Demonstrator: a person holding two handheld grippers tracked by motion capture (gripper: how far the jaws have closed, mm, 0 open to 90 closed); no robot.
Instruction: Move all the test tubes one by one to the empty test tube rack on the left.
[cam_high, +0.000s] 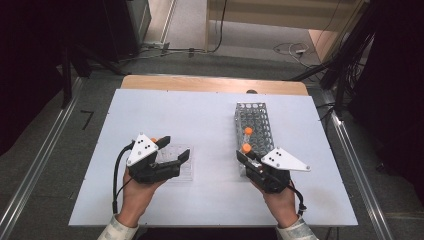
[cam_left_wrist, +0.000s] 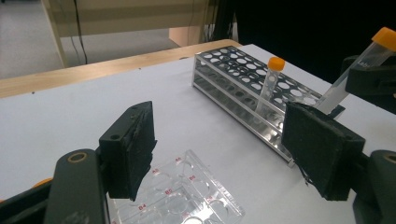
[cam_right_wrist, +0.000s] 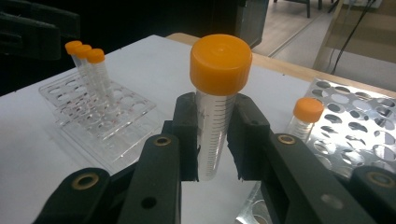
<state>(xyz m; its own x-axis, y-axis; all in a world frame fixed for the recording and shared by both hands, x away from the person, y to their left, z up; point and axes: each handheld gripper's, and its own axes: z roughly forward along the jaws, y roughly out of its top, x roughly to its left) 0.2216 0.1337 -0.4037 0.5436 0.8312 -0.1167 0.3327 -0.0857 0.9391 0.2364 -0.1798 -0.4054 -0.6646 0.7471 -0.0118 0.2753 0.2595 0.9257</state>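
Clearly, the right gripper (cam_right_wrist: 215, 140) has its two black jaws clamped on a clear plastic tube with an orange screw cap (cam_right_wrist: 214, 112), held upright; a fine black scale of graduation marks runs down the tube's wall, though no figures on it can be read. In the high view this right gripper (cam_high: 248, 159) sits at the near end of the perforated silver metal rack (cam_high: 256, 114), the held tube's orange cap showing just above the rack's near edge, and a second orange-capped tube (cam_high: 248, 131) stands in one of the rack's holes just beyond it. The left gripper (cam_high: 175, 150) hovers over a clear plastic tube rack (cam_high: 186, 167) on the white table top (cam_high: 200, 115), its jaws standing well apart with nothing between the pads (cam_left_wrist: 133, 149). From the left gripper view, small red markings are printed beside the holes of the clear rack (cam_left_wrist: 187, 196); one looks like "B4", the rest being too small to read. In the right gripper view, three more orange-capped tubes (cam_right_wrist: 88, 60) stand side by side in that clear rack (cam_right_wrist: 100, 116), well apart from the held tube. The person's hands (cam_high: 137, 192) enter from the bottom edge, in pale patterned sleeves (cam_high: 116, 231).
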